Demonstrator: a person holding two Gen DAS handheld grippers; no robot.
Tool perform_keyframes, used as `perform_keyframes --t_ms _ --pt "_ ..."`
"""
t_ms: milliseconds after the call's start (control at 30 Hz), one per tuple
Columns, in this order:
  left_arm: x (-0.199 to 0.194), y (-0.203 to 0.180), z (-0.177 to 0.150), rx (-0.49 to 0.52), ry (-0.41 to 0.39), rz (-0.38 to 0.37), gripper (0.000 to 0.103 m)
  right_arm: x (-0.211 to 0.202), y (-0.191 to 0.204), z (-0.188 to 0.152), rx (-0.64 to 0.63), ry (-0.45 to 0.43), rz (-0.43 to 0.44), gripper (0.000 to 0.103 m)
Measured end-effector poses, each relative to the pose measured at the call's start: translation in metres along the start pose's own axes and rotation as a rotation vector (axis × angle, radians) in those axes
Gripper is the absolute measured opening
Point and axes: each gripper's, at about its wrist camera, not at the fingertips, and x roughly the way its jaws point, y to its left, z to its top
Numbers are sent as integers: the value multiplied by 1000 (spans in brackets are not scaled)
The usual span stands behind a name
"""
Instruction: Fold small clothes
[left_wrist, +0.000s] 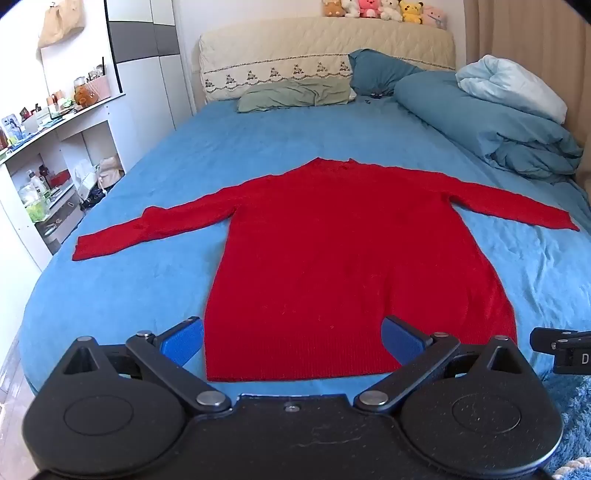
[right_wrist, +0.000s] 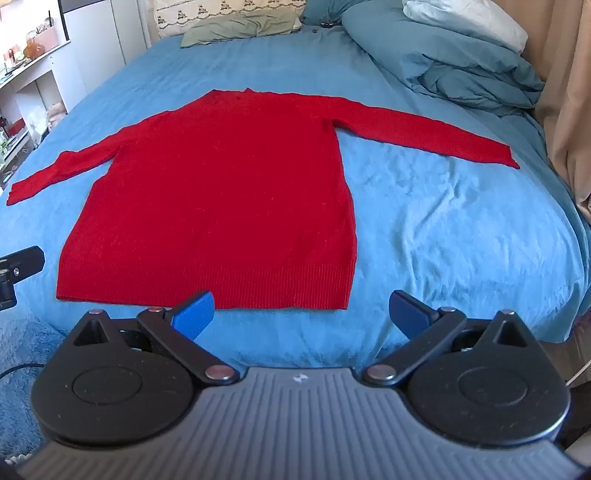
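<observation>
A red long-sleeved sweater (left_wrist: 332, 251) lies flat on the blue bed sheet (left_wrist: 147, 288), both sleeves spread out sideways and the hem toward me. It also shows in the right wrist view (right_wrist: 221, 192). My left gripper (left_wrist: 291, 341) is open and empty, hovering over the sweater's hem near its left corner. My right gripper (right_wrist: 301, 314) is open and empty, just in front of the hem near its right corner, over the bed sheet (right_wrist: 461, 240). Neither gripper touches the cloth.
A rolled blue duvet (left_wrist: 498, 122) and pillows (left_wrist: 295, 94) lie at the bed's head and right side. White shelves (left_wrist: 48, 155) with clutter stand to the left. A beige curtain (right_wrist: 569, 92) hangs on the right. A blue rug (right_wrist: 22, 350) lies below the bed's foot.
</observation>
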Motion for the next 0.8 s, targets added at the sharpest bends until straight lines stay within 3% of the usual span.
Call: perform_keyframes --t_ms 800 --pt "-3 1 2 -10 -6 -6 103 -3 3 1 0 -1 8 103"
